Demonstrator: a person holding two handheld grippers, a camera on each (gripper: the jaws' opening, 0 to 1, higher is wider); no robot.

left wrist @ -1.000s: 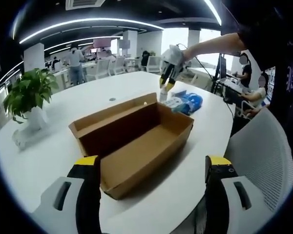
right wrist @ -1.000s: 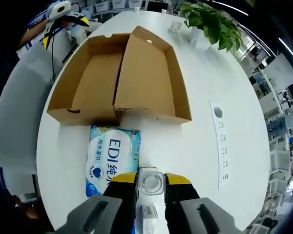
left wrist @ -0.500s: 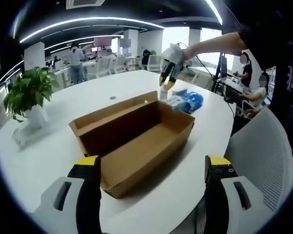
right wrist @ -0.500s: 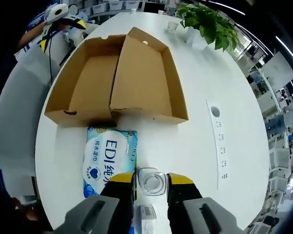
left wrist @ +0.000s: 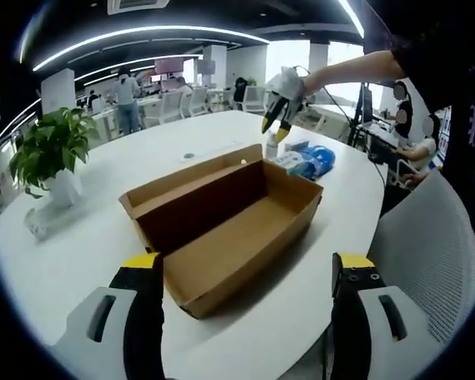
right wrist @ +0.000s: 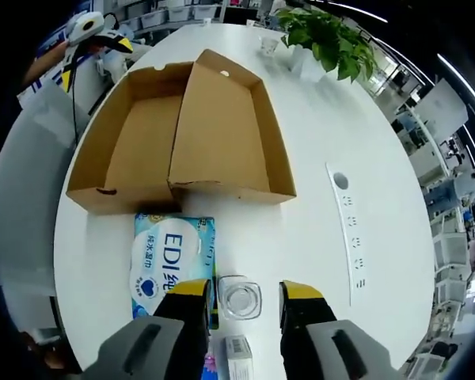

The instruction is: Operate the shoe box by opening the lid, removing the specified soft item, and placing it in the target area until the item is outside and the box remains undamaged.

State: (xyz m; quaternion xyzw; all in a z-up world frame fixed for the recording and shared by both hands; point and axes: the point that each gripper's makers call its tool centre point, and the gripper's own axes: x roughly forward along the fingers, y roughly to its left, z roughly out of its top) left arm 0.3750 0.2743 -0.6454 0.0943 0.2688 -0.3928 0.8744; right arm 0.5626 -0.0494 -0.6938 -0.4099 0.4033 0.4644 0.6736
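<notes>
- Left gripper (left wrist: 245,273): its yellow-tipped jaws stand wide apart, holding nothing, low at the near edge of the round white counter (left wrist: 79,237); the open shoe box (left wrist: 226,226) lies just ahead of them
- Shoe box, in the right gripper view (right wrist: 178,142): brown cardboard, lid folded back flat beside the tray, both halves bare inside; no tear or crush is visible
- Soft item, a blue-and-white tissue pack (right wrist: 172,257): it lies flat on the counter, outside the box, touching or just beside the box's near wall; in the left gripper view it sits past the box's far end (left wrist: 309,161)
- Small clear glass jar (right wrist: 239,297): upright on the counter just beside the pack; it stands between the jaws of the right gripper (right wrist: 241,294), which are parted and clear of it on both sides, gripping nothing
- Potted plant (right wrist: 324,39): at the counter's far edge, well apart
- Judgement: the removal looks done, the placing step is closing out; the next move calls for lifting the right gripper straight away without knocking the jar
</notes>
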